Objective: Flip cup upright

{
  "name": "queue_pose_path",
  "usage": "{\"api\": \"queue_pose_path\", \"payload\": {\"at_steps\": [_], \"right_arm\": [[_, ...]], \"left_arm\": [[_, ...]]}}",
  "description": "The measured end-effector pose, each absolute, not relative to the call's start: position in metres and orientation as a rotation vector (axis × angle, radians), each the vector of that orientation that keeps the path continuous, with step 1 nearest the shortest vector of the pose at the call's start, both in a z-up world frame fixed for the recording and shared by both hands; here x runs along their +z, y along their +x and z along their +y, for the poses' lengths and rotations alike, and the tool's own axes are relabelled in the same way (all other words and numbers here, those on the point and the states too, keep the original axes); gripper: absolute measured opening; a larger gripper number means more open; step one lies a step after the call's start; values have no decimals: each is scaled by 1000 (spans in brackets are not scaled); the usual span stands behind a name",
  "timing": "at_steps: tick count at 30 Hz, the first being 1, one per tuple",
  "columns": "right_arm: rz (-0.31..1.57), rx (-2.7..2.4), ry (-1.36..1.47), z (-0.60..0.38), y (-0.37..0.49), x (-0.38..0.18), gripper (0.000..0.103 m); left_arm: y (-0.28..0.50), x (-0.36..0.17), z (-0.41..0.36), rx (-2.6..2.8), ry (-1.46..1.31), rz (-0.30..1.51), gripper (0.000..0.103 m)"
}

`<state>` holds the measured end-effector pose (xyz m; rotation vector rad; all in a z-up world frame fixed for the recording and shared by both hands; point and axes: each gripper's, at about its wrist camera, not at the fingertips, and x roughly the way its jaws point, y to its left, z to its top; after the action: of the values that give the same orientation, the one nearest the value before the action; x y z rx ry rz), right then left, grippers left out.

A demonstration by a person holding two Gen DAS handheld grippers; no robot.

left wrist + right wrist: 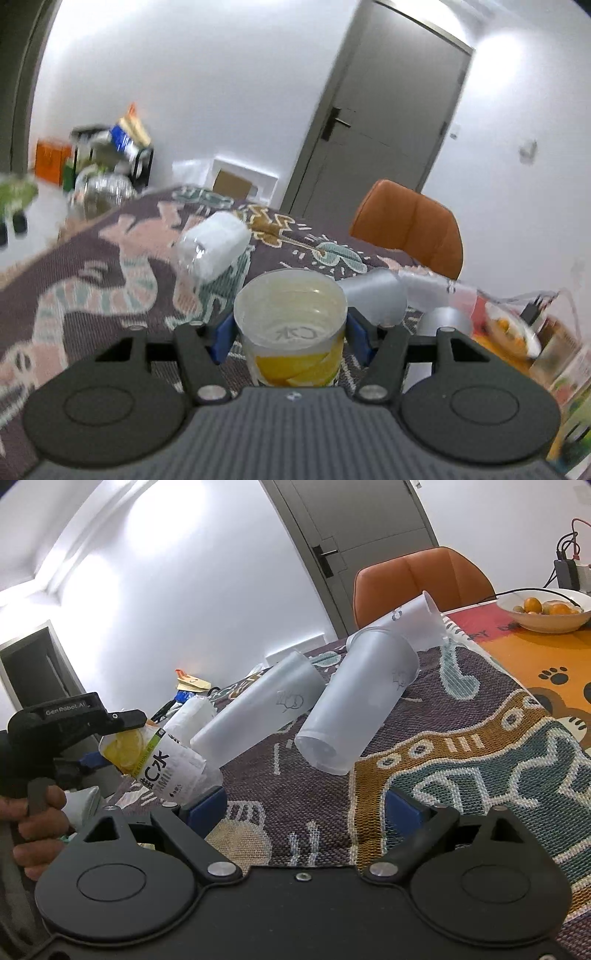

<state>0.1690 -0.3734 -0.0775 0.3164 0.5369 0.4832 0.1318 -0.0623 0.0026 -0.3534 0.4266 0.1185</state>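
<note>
My left gripper (290, 338) is shut on a clear plastic cup with a yellow lemon label (291, 328), its open mouth facing the camera. In the right wrist view that cup (155, 762) is held tilted above the table's left edge by the left gripper (79, 731). My right gripper (306, 808) is open and empty, low over the patterned cloth. Three frosted white cups lie on their sides ahead of it: one at the middle (255, 709), one to its right (354, 705), one behind (417, 622). Another cup (214, 243) lies on its side in the left wrist view.
A patterned cloth (480, 746) covers the table. A white bowl of oranges (543, 611) stands at the far right on an orange mat. An orange chair (421, 579) stands behind the table, with a grey door (380, 110) beyond. Clutter (107, 155) stands on a shelf at the left.
</note>
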Motion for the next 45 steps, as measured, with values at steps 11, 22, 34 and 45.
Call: {"api": "queue_pose_path", "payload": {"at_steps": [11,22,34,45], "right_arm": [[547,504,339,-374,170,-79,94],[544,484,336,-375,167,-79,94],[512,489,301,-368,153,-64,97],[477,479,262,-361,138,-50,103]], "left_arm": [[126,10,-100,89,-80,436,61],[121,2,-115,66,-1,435,87],[97,12,-97,52,-69,382,95],[72,16,-72,62,-130,339,103]]}}
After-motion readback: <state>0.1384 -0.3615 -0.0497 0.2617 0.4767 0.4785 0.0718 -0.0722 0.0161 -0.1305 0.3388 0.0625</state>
